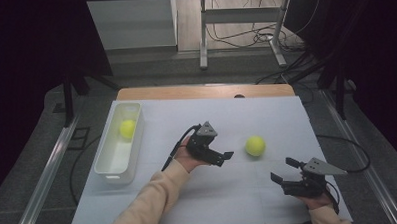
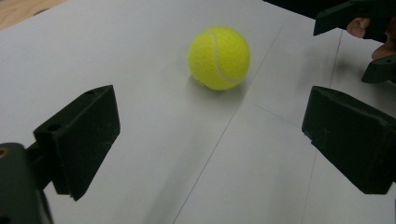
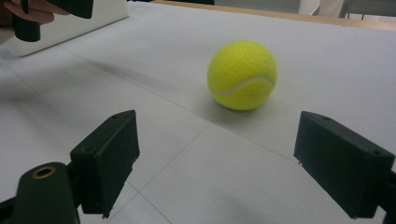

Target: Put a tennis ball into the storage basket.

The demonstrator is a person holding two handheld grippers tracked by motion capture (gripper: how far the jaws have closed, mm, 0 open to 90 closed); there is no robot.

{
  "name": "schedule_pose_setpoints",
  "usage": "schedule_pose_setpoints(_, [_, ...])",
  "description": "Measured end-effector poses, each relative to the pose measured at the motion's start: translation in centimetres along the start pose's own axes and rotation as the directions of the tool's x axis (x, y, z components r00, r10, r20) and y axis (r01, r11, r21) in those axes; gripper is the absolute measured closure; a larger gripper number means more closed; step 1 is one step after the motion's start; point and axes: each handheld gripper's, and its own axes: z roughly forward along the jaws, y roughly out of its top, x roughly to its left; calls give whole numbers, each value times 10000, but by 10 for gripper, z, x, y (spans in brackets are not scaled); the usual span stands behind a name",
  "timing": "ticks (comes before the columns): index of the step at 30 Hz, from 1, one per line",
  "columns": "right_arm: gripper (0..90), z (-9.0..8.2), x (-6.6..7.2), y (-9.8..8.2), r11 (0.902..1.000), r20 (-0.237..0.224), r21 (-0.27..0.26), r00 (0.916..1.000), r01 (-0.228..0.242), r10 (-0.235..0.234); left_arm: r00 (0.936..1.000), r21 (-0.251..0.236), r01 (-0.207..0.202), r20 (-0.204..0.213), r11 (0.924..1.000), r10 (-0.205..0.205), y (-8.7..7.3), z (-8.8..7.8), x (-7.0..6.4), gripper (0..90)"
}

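A yellow tennis ball [image 1: 255, 146] lies on the white sheet right of centre. My left gripper [image 1: 226, 159] is just left of it, pointing at it, jaws open and empty. In the left gripper view the ball [image 2: 219, 58] sits ahead of the gripper [image 2: 212, 126], beyond the jaw tips and apart from them. My right gripper [image 1: 281, 169] rests near the front right, also open and empty. From its own view the ball [image 3: 242, 74] lies ahead of the gripper [image 3: 217, 140], a little right of centre. A second tennis ball [image 1: 127, 128] lies in the white bin.
The long white bin [image 1: 119, 168] stands at the sheet's left edge. The white sheet [image 1: 214, 201] covers a wooden table whose far edge [image 1: 206, 91] shows. Beyond it are a grey floor, cables and a metal stand [image 1: 241, 20].
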Motion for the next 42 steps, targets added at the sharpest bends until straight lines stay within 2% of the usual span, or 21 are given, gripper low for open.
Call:
schedule_pose_setpoints(8, [144,0,0,0,10000,-28,-8,10000,13,-13,9999,-9,-57,-157,10000,57,3,9,-1,53])
schedule_pose_setpoints(12, [144,0,0,0,10000,-16,-32,10000,23,-23,9990,24,-144,-419,9999,145,3,15,-1,73])
schedule_pose_setpoints(16, [144,1,0,0,10000,-7,-14,10000,52,-52,9990,103,-211,-388,9997,215,4,23,0,71])
schedule_pose_setpoints(21, [144,0,0,0,10000,-20,-3,10000,57,-57,9995,229,-296,-58,9993,297,7,32,1,71])
schedule_pose_setpoints(29, [144,0,0,0,10000,-24,-26,10000,52,-52,9989,289,-442,137,9986,438,11,42,1,70])
schedule_pose_setpoints(42, [144,1,0,0,10000,-44,-37,10000,53,-53,9992,500,-193,369,9986,175,17,55,2,71])
